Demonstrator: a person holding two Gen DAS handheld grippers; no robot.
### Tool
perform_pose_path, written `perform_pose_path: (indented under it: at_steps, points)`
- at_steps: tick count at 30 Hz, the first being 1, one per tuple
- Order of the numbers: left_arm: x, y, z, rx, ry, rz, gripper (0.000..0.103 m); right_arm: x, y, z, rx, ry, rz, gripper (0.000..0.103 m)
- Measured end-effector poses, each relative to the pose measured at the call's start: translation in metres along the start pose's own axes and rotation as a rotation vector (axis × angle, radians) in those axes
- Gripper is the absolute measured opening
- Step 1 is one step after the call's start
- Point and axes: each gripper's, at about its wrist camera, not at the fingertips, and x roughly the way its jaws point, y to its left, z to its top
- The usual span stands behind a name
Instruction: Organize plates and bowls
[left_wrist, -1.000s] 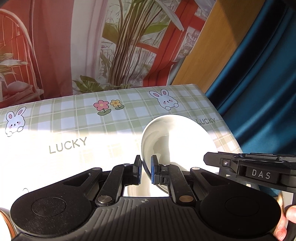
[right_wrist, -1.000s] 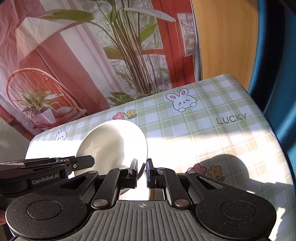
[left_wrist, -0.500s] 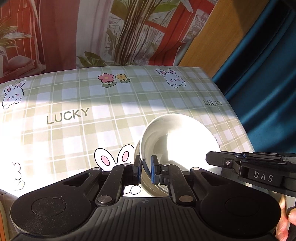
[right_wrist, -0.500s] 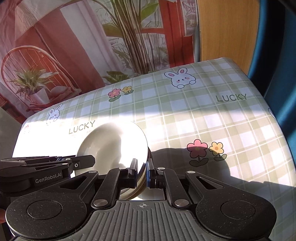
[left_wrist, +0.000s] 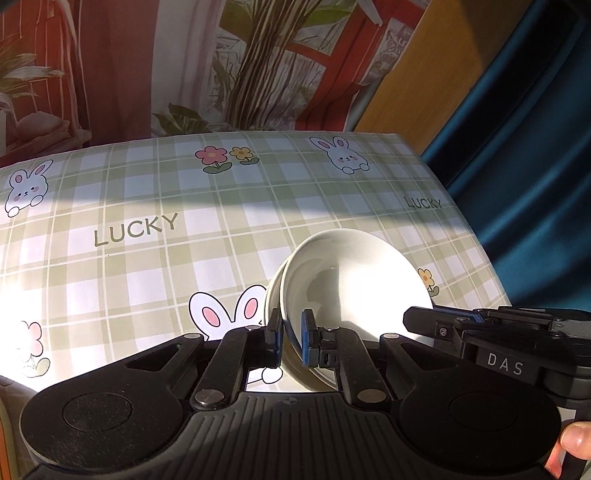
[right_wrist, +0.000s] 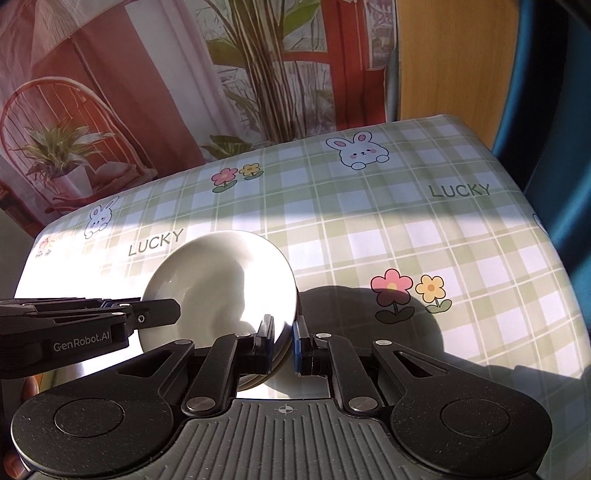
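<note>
A white bowl (left_wrist: 354, 280) hangs tilted just above the green checked tablecloth (left_wrist: 147, 266); a second rim shows under its left edge, so it looks like two stacked dishes. My left gripper (left_wrist: 291, 338) is shut on its near left rim. My right gripper (right_wrist: 283, 343) is shut on the opposite rim of the same white bowl (right_wrist: 221, 280). Each gripper's side shows in the other's view: the right gripper (left_wrist: 480, 332) and the left gripper (right_wrist: 92, 317). Whether the bowl's base touches the cloth I cannot tell.
The tablecloth has rabbits, flowers and LUCKY lettering, with bright sun across its middle. A printed backdrop (left_wrist: 258, 66) hangs behind the table's far edge, and a blue curtain (left_wrist: 517, 147) hangs off its right side. A person's fingertip (left_wrist: 576, 441) shows at the lower right.
Both grippers have sunk toward the table with the bowl held between them, and more tablecloth now fills both views. Both grips look the same.
</note>
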Motion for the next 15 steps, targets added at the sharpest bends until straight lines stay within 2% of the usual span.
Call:
perform_pose_path:
  at_steps: [2, 4, 8, 10, 12, 14, 15]
  points:
    - [-0.002, 0.001, -0.001, -0.009, -0.003, -0.003, 0.013, 0.0, 0.0, 0.0, -0.004, 0.0, -0.001, 0.011]
    - [-0.004, 0.0, 0.0, -0.001, -0.01, 0.001, 0.015, -0.001, 0.001, 0.0, -0.006, -0.002, 0.008, 0.017]
    - [-0.011, 0.001, 0.0, 0.005, -0.03, 0.022, 0.036, -0.007, 0.005, 0.0, -0.012, -0.023, 0.014, 0.023]
    - [-0.015, 0.001, 0.0, 0.005, -0.037, 0.036, 0.039, -0.009, 0.007, 0.0, -0.011, -0.027, 0.011, 0.031]
    - [-0.018, 0.003, 0.0, 0.004, -0.038, 0.047, 0.047, -0.012, 0.009, 0.0, -0.015, -0.028, 0.007, 0.037]
    - [-0.021, 0.003, -0.002, 0.001, -0.043, 0.064, 0.063, -0.015, 0.011, -0.001, -0.017, -0.032, 0.004, 0.044]
    - [-0.024, 0.004, -0.003, 0.004, -0.05, 0.076, 0.066, -0.017, 0.012, -0.001, -0.017, -0.035, 0.004, 0.05]
